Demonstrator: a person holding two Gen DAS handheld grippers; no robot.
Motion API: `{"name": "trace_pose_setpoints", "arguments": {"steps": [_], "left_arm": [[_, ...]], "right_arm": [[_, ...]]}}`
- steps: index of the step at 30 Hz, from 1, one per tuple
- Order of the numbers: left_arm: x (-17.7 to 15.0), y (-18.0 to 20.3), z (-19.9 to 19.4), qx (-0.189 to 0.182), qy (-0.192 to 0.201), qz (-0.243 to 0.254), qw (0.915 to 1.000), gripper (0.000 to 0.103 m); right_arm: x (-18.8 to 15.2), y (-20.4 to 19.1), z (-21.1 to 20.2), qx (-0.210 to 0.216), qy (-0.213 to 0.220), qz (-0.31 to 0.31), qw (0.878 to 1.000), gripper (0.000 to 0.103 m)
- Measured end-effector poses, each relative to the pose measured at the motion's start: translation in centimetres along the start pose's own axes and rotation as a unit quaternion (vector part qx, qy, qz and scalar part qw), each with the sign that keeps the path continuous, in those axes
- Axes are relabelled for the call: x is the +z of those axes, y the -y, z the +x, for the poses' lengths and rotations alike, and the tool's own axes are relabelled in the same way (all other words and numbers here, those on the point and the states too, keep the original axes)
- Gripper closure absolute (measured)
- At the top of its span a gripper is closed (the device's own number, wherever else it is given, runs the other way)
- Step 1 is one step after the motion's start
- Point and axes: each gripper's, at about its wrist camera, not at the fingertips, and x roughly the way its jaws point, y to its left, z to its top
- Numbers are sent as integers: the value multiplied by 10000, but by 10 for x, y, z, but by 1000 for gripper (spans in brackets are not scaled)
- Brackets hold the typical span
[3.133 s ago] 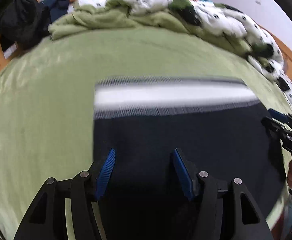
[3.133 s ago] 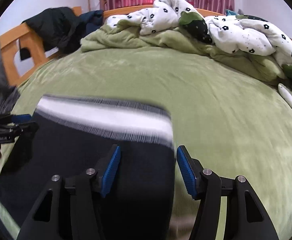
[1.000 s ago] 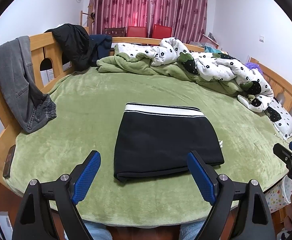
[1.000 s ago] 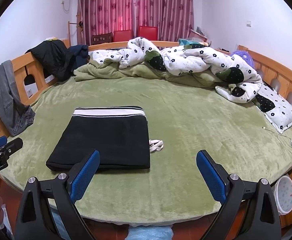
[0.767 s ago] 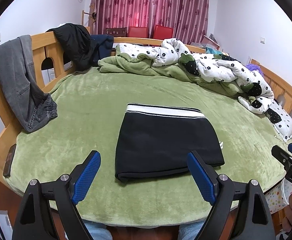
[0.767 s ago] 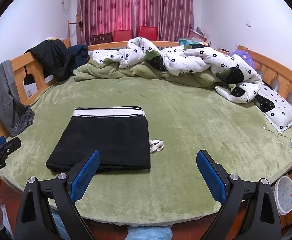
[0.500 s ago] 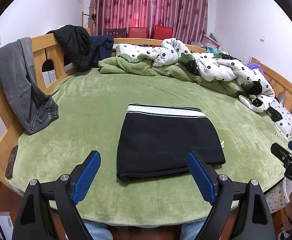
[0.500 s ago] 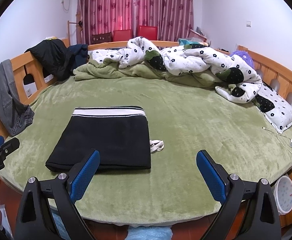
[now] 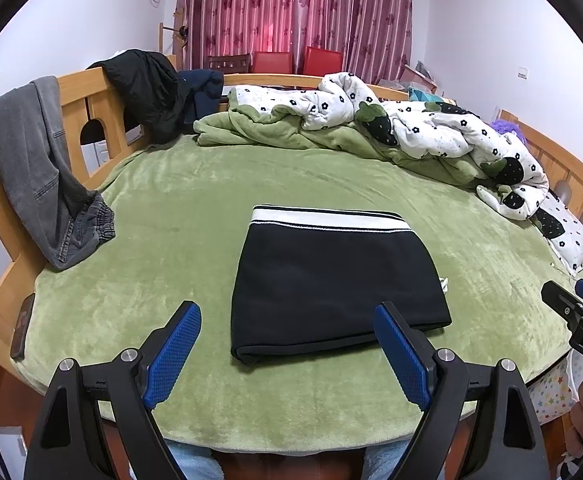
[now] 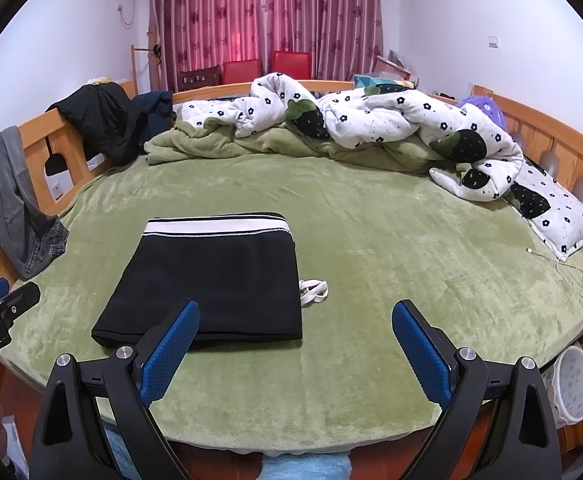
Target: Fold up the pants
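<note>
- While you held both tools back off the near edge of the bed (image 9: 139, 216), the pants (image 9: 331, 276) lay folded into a compact dark rectangle near that edge, white waistband on the far side, fold towards you
- Your left gripper (image 9: 287, 356) had its blue pads spread wide with nothing between them, and it hung clear of the cloth
- Your right gripper (image 10: 293, 354) was likewise spread and empty, aimed a little to the right of the bundle
- That stand-off reads, to my judgement, as a finished fold: edges looked square and nothing called for a grip
- One loose end was a white drawstring (image 10: 313, 291) poking out at the right side of the bundle; you might have tucked it in
- Green plush covered the bed, soft enough that a folded stack would sit without sliding
- A spotted quilt (image 10: 391, 120) was heaped along the far side, well apart from the pants
- Grey jeans (image 9: 39, 176) hung over the wooden rail on the left, a dark jacket (image 9: 147, 88) further along it
- Red curtains (image 10: 267, 12) closed the far wall, and a charger cable (image 10: 571, 272) lay at the right edge
</note>
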Motion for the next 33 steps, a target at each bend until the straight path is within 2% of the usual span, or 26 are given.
{"name": "trace_pose_setpoints", "arguments": {"steps": [9, 13, 33], "left_arm": [[3, -10, 9, -84, -73, -42, 9999, 16], [4, -9, 12, -4, -80, 15, 10000, 16], [12, -8, 22, -74, -104, 151, 9998, 16]], "right_arm": [[-2, 7, 9, 60, -57, 67, 9999, 7], [-2, 6, 12, 8, -71, 44, 10000, 7], [4, 2, 17, -19, -56, -9, 10000, 7]]}}
